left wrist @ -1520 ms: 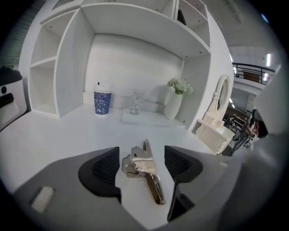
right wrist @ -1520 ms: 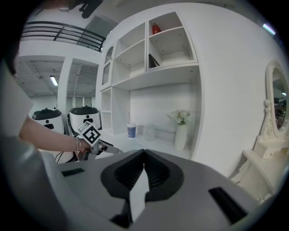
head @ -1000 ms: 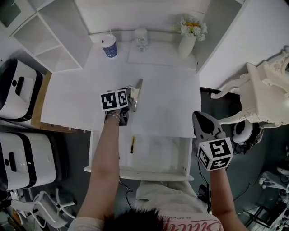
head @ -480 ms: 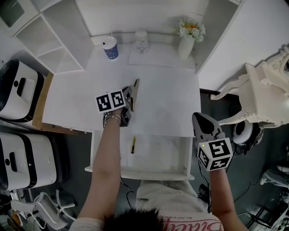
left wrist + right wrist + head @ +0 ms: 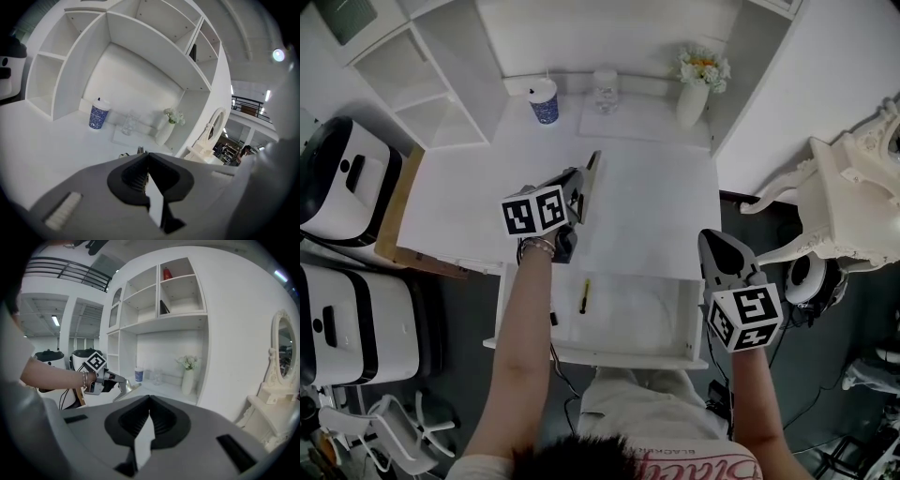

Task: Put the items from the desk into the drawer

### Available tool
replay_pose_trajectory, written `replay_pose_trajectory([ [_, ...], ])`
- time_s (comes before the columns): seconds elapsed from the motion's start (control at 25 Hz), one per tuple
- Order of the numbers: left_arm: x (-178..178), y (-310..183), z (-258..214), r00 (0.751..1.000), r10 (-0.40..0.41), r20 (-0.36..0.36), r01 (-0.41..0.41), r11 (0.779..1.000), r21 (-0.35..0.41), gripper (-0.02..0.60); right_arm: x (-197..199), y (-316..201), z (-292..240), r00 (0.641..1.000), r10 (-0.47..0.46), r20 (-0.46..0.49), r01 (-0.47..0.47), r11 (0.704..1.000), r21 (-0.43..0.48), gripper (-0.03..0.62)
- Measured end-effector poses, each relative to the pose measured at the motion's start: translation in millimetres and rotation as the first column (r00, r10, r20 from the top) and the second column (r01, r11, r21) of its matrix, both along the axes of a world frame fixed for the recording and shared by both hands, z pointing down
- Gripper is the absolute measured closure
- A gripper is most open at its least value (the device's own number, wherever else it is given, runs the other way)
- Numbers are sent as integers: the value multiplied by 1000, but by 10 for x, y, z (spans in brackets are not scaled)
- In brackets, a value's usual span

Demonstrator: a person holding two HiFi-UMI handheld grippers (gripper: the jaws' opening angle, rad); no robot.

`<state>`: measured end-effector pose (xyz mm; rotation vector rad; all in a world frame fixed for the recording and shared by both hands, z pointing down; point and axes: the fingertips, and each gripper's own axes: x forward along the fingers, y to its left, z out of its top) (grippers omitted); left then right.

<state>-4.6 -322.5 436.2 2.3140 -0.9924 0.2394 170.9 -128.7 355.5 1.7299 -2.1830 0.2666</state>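
White desk (image 5: 652, 211) above an open drawer (image 5: 637, 309). A thin flat strip (image 5: 593, 164) is clamped in the left claw (image 5: 575, 187). The right claw (image 5: 712, 242) is held with jaws pressed together, empty.

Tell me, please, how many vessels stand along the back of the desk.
3: a blue cup at the left, a clear glass in the middle, and a white vase of flowers at the right. Nothing seems to hide another.

Grey left gripper (image 5: 592, 161) and right gripper (image 5: 712, 242) each bore a white cube (image 5: 534, 210) with black square markers, bracelet (image 5: 536, 245) just behind left gripper, white pink-lettered shirt (image 5: 675, 452).
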Motion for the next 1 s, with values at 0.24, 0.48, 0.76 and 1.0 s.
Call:
replay_pose_trajectory([
  [0.24, -191, 154, -331, 1000, -15, -2, 15, 997, 72, 568, -166, 48, -244, 1000, 5, 7, -5, 998, 63, 586],
  [0.48, -299, 393, -768, 1000, -1, 3, 1, 980, 198, 568, -323, 137, -416, 1000, 7, -3, -7, 994, 111, 586],
  [0.76, -293, 783, -1263, 999, 41, -11, -35, 937, 348, 568, -392, 370, -521, 998, 62, 27, -65, 987, 147, 586],
  [1.0, -236, 1101, -1480, 997, 75, 19, -76, 904, 421, 566, -390, 543, -611, 995, 96, 32, -101, 979, 179, 586],
])
